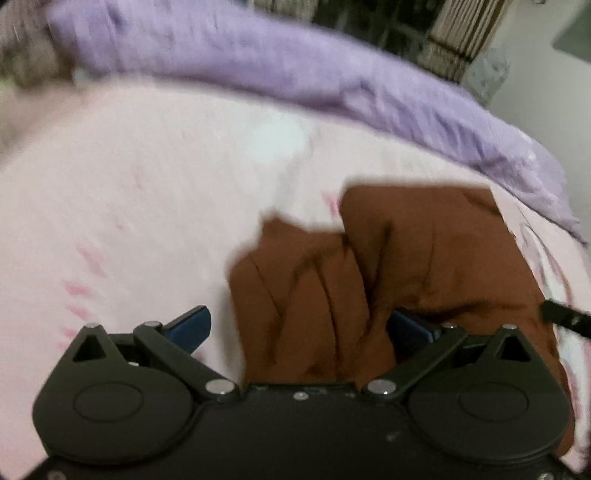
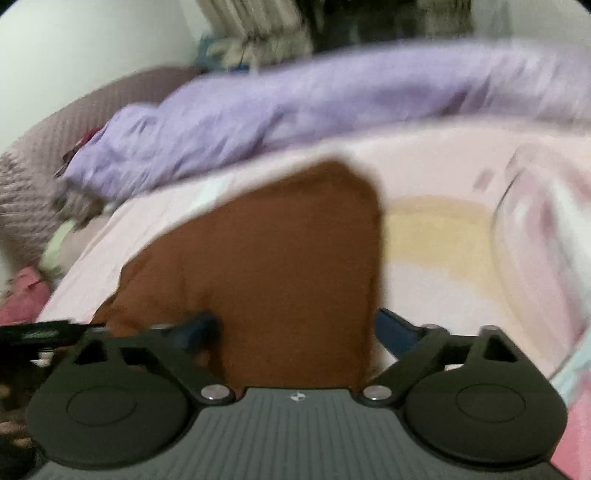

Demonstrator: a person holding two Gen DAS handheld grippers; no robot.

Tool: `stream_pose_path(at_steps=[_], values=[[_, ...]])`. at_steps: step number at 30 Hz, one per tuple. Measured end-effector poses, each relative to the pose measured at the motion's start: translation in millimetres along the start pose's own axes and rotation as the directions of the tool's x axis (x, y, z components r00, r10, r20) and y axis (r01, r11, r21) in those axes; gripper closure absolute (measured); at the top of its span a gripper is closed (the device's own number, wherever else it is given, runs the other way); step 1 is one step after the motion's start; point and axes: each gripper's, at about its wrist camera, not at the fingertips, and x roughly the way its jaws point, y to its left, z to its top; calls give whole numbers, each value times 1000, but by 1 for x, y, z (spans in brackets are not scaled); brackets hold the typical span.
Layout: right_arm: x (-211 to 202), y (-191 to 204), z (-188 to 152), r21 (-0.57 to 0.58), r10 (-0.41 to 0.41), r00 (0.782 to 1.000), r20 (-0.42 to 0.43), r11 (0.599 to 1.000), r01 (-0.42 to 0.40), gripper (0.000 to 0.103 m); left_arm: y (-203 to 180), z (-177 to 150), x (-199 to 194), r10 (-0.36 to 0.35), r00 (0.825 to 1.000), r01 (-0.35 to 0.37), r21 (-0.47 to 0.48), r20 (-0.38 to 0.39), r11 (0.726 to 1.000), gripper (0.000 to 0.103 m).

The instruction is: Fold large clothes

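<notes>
A brown garment (image 1: 424,266) lies on the pink bedsheet (image 1: 129,192). In the left wrist view its near edge is bunched in folds between the spread blue fingers (image 1: 192,326) of my left gripper (image 1: 299,325), whose jaws stand wide open around the cloth. In the right wrist view the brown garment (image 2: 266,258) lies smoother, a flat panel reaching away. My right gripper (image 2: 295,328) is open, its blue fingers (image 2: 393,332) wide apart on either side of the cloth's near edge. The other gripper's black tip (image 1: 565,319) shows at the right edge.
A rolled purple blanket (image 1: 295,74) (image 2: 258,110) lies across the far side of the bed. A grey knitted cushion (image 2: 33,166) and pink cloth (image 2: 22,299) sit at the left. Curtains (image 2: 251,26) hang behind. Both views are motion-blurred.
</notes>
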Motion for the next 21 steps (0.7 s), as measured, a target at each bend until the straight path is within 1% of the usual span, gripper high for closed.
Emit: stream_pose_path(at_steps=[1,2,3,4,5,6,7,8,9,10,11,12,13,15,16,17,18,19,20,21], values=[[-7,2,2,-2,-28,998,51,1000,28,5,-5,3,-12,35,997,-36,6,66,999,0],[-14,4,3,1,-36,994,108,999,36,9,-8,6,-19,48,991,-49,5,122,999,0],[-17,7,4,8,-30,988,154,1000,29,11,-11,9,-24,43,983,-44,0,177,999,0],[-15,11,4,21,-21,982,187,1000,17,13,-14,12,-26,34,976,-32,-12,213,999,0],[-11,15,4,25,-10,981,195,1000,5,23,-18,15,-24,17,975,-12,-25,224,1000,0],[-2,20,2,19,4,982,191,1000,-8,34,-21,16,-18,-13,977,19,-25,213,1000,0],[8,24,-2,11,7,985,170,1000,-9,37,-26,15,-11,-37,980,41,-18,198,999,0],[23,29,-8,8,-1,992,125,1000,0,38,-30,11,-1,-41,983,42,-1,180,999,0],[37,31,-16,5,-11,997,81,1000,11,38,-34,3,10,-8,988,4,24,157,1000,0],[48,33,-28,-8,-24,998,64,1000,25,38,-38,-8,23,37,990,-45,54,136,998,0],[47,35,-38,-20,-38,995,95,999,40,38,-40,-19,32,52,989,-63,80,136,995,0],[41,36,-40,-22,-39,992,120,999,42,38,-40,-31,35,47,986,-62,90,157,994,0],[33,38,-37,-23,-39,991,130,999,42,38,-38,-36,30,46,980,-63,81,195,995,0],[21,40,-25,-17,-37,988,150,999,40,36,-37,-31,11,49,973,-67,72,227,995,0],[15,40,-20,-21,-28,987,161,999,32,36,-39,-25,1,53,966,-72,70,252,995,0],[10,38,-17,-17,-23,984,176,1000,26,34,-38,-21,-9,60,955,-80,58,289,995,0],[10,34,-15,-3,-25,982,188,1000,26,25,-36,-20,-16,73,946,-93,47,317,995,0],[15,29,-14,1,-25,984,177,1000,25,20,-35,-18,-13,100,948,-120,48,301,992,0],[23,23,-14,-7,-17,992,121,1000,18,18,-33,-15,-6,114,965,-134,72,237,988,0],[32,18,-14,-8,2,998,56,1000,-2,18,-28,-13,7,102,986,-116,106,134,987,0]])
